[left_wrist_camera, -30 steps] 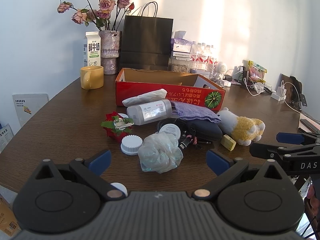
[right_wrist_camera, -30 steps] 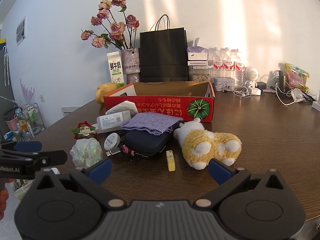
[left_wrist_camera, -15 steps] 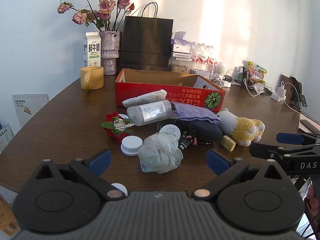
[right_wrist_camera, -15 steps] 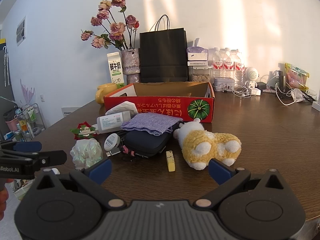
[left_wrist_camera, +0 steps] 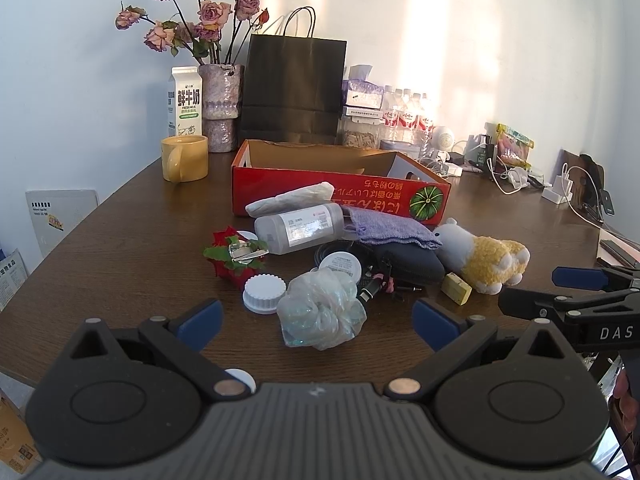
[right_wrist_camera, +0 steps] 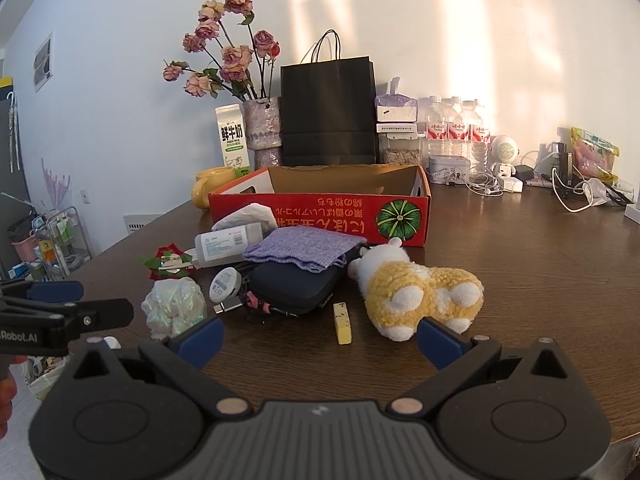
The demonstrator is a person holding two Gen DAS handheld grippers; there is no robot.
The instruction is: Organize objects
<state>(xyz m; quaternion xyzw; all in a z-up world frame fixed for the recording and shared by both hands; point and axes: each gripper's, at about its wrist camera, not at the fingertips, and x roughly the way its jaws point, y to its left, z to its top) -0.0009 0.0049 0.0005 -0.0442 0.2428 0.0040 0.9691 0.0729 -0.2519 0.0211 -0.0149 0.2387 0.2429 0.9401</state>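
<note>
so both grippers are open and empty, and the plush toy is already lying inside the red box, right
Not quite. Both the left gripper and the right gripper are open and empty, but the plush toy is not inside the red box. It lies on the table in front of the box, as the right wrist view shows.

Clutter pile (left_wrist_camera: 344,256) before red box (left_wrist_camera: 340,196)
</note>
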